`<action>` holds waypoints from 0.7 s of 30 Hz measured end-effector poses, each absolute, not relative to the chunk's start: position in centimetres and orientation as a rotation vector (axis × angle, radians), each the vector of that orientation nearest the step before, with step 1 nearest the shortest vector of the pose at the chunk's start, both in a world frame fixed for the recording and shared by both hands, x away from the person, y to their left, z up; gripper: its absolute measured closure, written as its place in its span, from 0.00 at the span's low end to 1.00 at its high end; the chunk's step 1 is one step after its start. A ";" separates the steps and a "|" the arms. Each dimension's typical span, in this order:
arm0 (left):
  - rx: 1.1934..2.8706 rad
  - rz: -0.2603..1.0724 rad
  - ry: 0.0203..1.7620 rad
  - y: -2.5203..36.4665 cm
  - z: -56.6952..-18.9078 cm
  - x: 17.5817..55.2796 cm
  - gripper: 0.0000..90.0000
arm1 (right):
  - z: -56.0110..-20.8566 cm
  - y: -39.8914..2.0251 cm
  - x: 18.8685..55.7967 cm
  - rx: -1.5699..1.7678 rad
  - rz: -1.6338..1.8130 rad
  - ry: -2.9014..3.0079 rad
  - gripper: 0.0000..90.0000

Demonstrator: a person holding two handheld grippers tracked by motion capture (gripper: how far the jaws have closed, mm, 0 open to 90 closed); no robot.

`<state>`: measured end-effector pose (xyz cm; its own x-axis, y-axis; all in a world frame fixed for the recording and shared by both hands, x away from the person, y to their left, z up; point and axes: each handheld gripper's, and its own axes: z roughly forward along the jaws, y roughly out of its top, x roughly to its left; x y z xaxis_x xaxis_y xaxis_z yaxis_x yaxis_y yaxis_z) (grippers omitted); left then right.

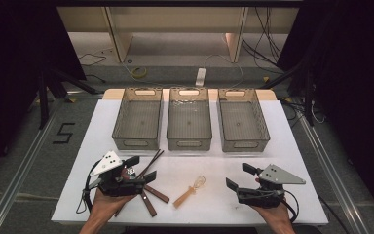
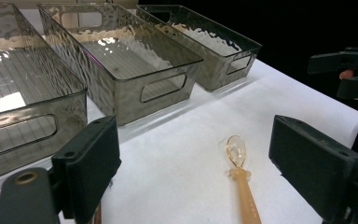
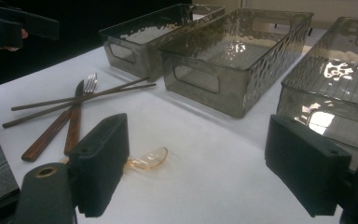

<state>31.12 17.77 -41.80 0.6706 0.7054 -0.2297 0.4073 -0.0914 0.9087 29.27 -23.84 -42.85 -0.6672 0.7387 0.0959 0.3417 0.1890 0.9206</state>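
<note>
My left hand [image 1: 108,201] comes up from the near edge, holding the left tongs [image 1: 143,168] low over the table with the jaws pointing ahead and a little right; my right hand [image 1: 271,213] holds the right tongs [image 1: 239,176] the same way, jaws pointing left and away. Both pairs stand wide open with nothing between the jaws. The amber spoon [image 1: 190,190] lies flat on the white table [image 1: 282,146] between my two tongs, clear bowl away from me, handle toward the near edge; in the left gripper view it [image 2: 240,175] sits just ahead between the jaws, untouched, and in the right gripper view its bowl [image 3: 148,158] peeks out beside the left-hand jaw. By my left tongs lie a pair of dark chopsticks [image 3: 81,97], crossed over a wooden-handled fork [image 3: 80,114] and a knife [image 3: 51,129], all resting on the table. Three smoky see-through bins stand in a row at the far side: left bin [image 1: 137,125], middle bin [image 1: 189,125], right bin [image 1: 242,126]. Beyond the table, grey floor with loose cables [image 1: 265,44], and a black "5" [image 1: 64,132] marked to the left.
</note>
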 end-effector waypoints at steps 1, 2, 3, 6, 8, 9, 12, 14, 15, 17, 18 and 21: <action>1.722 0.318 0.906 17.7 -41.8 31.1 0.17 | -42.8 -23.8 29.3 1.015 1.477 2.101 0.25; 1.725 0.319 0.908 17.7 -41.8 31.1 0.17 | -42.9 -23.8 29.3 1.016 1.481 2.101 0.25; 1.725 0.319 0.908 17.7 -41.8 31.1 0.17 | -42.9 -23.8 29.3 1.015 1.480 2.102 0.25; 1.724 0.315 0.913 17.7 -41.8 31.2 0.17 | -42.8 -23.8 29.3 1.013 1.480 2.102 0.25; 1.729 0.321 0.915 17.8 -41.8 31.2 0.17 | -42.8 -23.8 29.3 1.014 1.480 2.101 0.26; 1.727 0.318 0.918 17.8 -41.7 31.2 0.17 | -42.8 -23.8 29.3 1.014 1.480 2.100 0.26; 1.731 0.327 0.927 17.9 -41.7 31.3 0.17 | -42.8 -23.9 29.3 1.017 1.483 2.100 0.26; 1.728 0.337 0.931 17.8 -41.6 31.3 0.17 | -42.8 -23.8 29.3 1.015 1.483 2.103 0.26; 1.732 0.339 0.931 17.8 -41.6 31.4 0.17 | -42.8 -23.8 29.3 1.014 1.483 2.104 0.26; 1.745 0.349 0.937 17.9 -41.5 31.5 0.17 | -42.8 -23.8 29.3 1.017 1.485 2.103 0.26; 1.748 0.348 0.943 17.8 -41.5 31.5 0.17 | -42.9 -23.8 29.3 1.017 1.484 2.103 0.26; 1.768 0.348 0.958 17.7 -41.4 31.7 0.17 | -42.8 -23.9 29.3 1.018 1.488 2.103 0.26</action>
<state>31.67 17.69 -41.39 0.6375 0.7429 -0.2041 0.4391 -0.1327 0.8886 29.29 -23.88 -42.81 -0.6710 0.7339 0.1054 0.3439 0.1821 0.9212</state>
